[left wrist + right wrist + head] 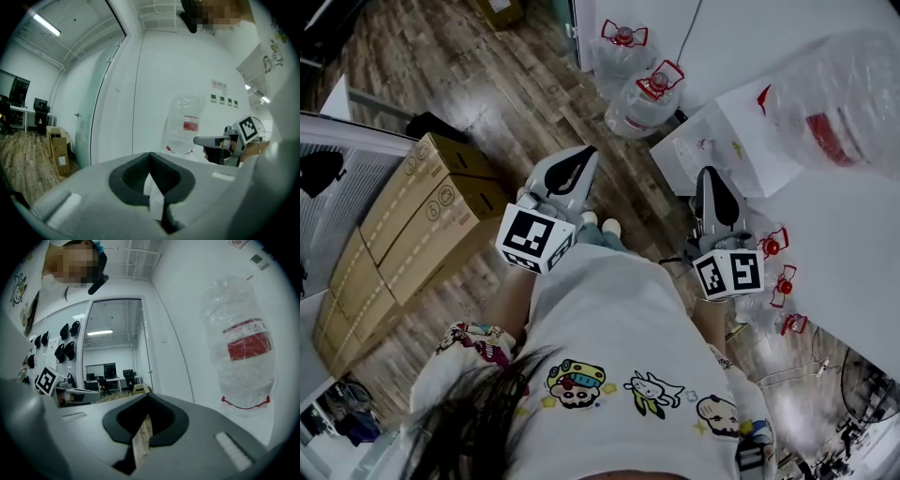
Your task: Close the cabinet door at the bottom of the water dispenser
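Left gripper (150,155) and right gripper (149,397) closed, empty; red label (247,344) on bottle (234,301) unreadable

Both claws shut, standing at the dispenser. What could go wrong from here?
The cabinet door shows in no view, so reaching down for it would be blind. The floor jugs stand close beside the dispenser; a careless step might knock them. The wrapped bottle on top could be jostled.

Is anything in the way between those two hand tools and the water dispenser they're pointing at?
Nothing visible is. The shut left gripper and right gripper face the water dispenser with only open air between. The spare bottles stand off to one side. The bottom cabinet door itself is out of view.
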`<state>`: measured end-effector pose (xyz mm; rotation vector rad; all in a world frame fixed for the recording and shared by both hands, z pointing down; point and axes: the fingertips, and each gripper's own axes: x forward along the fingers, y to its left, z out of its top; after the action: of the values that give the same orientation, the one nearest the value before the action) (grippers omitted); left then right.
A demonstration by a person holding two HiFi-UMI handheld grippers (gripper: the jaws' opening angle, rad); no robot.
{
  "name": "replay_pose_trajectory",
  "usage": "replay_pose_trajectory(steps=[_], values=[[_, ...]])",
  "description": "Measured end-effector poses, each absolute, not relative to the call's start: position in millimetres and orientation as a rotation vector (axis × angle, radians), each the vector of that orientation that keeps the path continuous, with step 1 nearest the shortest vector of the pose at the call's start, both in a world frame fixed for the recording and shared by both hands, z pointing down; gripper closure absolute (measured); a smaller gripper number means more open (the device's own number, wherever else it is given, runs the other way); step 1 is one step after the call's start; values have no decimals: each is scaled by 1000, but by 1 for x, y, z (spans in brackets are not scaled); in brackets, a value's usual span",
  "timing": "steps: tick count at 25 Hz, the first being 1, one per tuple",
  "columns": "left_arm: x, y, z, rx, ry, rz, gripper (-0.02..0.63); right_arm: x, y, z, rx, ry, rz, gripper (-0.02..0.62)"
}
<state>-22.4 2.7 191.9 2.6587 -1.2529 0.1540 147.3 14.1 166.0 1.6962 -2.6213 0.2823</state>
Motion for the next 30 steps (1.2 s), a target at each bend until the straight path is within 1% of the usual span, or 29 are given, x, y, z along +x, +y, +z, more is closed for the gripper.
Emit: replay_pose_trajectory(steps=[16, 30], values=[[-32, 2, 190, 2697, -1248, 155, 606, 137, 15, 170, 1622, -2631, 271, 586], [-28, 0, 194, 2707, -1218, 184, 606, 142, 16, 174, 1640, -2613, 295, 586]])
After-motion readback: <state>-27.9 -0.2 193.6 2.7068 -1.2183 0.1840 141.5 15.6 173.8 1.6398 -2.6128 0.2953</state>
